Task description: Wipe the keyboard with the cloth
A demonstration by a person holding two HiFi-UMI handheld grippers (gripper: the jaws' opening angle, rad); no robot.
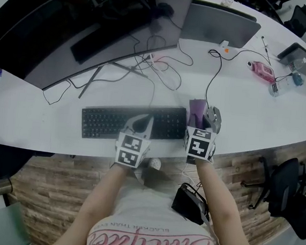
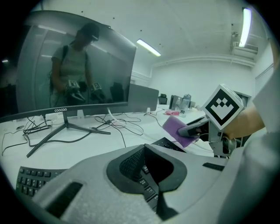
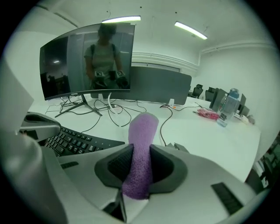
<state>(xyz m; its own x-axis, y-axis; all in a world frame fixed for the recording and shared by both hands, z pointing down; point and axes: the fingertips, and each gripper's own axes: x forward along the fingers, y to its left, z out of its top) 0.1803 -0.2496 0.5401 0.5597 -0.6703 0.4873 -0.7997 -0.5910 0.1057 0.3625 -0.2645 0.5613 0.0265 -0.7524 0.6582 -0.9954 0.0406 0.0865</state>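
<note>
Status: right claw (image 3: 139, 168) is clamped on the cloth (image 3: 142, 131), pinched low so the purple free end pokes out past the tips. That makes sense, since the loose end does the wiping and the hard claw never needs to meet the keys.

The cloth sits just off the right end of the keyboard (image 1: 110, 121), above the surface (image 1: 261, 119). We can't tell whether it touches either. We read this as the start position for a right-to-left pass, with wiping not yet begun.

Left claw (image 2: 146, 170) is parted a little with nothing in it, and keys show through the gap. It hovers over the keyboard, right of its middle. Our guess is that it's there to pin the keyboard so it doesn't slide when the cloth drags. No view shows whether it presses down.

The keyboard lies flat along the near edge of the surface, in front of the monitor (image 1: 71, 25). Cables (image 1: 166, 66) run loose on the far side, apart from the keys, so they shouldn't snag a pass along the rows.

Next move, as we judge it: tip the right claw down so the cloth end lies on the keys, with light pressure. The risk is that the cloth, held as a folded strip, pulls out if it catches between keys.
</note>
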